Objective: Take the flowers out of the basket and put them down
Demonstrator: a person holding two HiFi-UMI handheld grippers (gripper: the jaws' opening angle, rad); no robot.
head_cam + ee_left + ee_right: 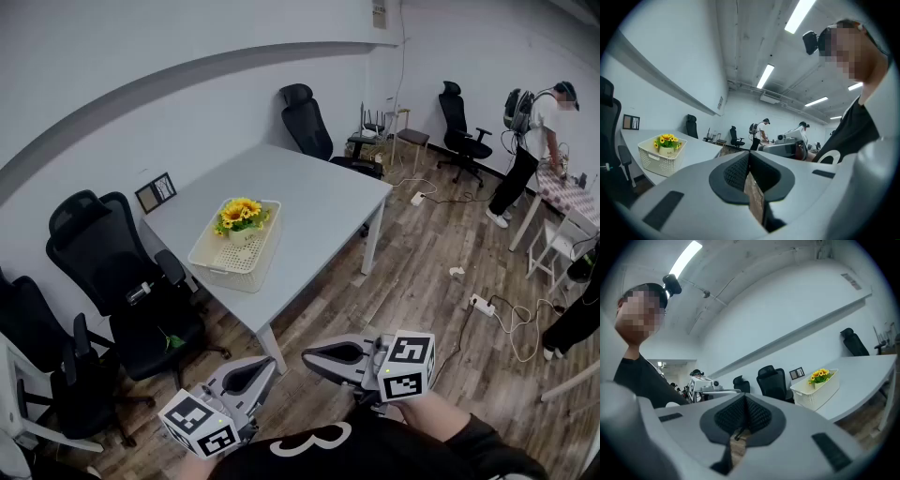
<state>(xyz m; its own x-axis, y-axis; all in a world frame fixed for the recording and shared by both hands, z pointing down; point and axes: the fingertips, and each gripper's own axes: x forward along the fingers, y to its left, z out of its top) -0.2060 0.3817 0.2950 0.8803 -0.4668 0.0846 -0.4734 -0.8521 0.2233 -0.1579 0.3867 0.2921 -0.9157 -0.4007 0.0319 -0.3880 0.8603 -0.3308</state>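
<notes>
At the lower left of the head view, the left gripper (265,367) has its jaws pressed together with nothing between them; its own view shows the ribbed pads meeting (749,155). Just right of it, the right gripper (314,356) is likewise closed and empty (743,398). Both are held low, close to the person's body and well apart from the work.

The task's thing is in the left-centre of the head view: a bunch of yellow sunflowers with green leaves (242,214) in a small white pot, inside a cream perforated plastic basket (246,267) near the front left corner of the grey rectangular table (323,202).

The step in hand looks like the approach, and nothing has been lifted yet. To do it well, I would part one gripper's jaws before arriving, come in over the basket rim from above and close on the pot or the lower stems rather than the blooms. The other gripper can steady the light basket so it does not rise with the pot.

The bunch stands upright with its blooms facing the ceiling, so its long axis is vertical. It sits at the basket's upper end. The basket's long side runs from the upper part of the frame down towards the lower left.
</notes>
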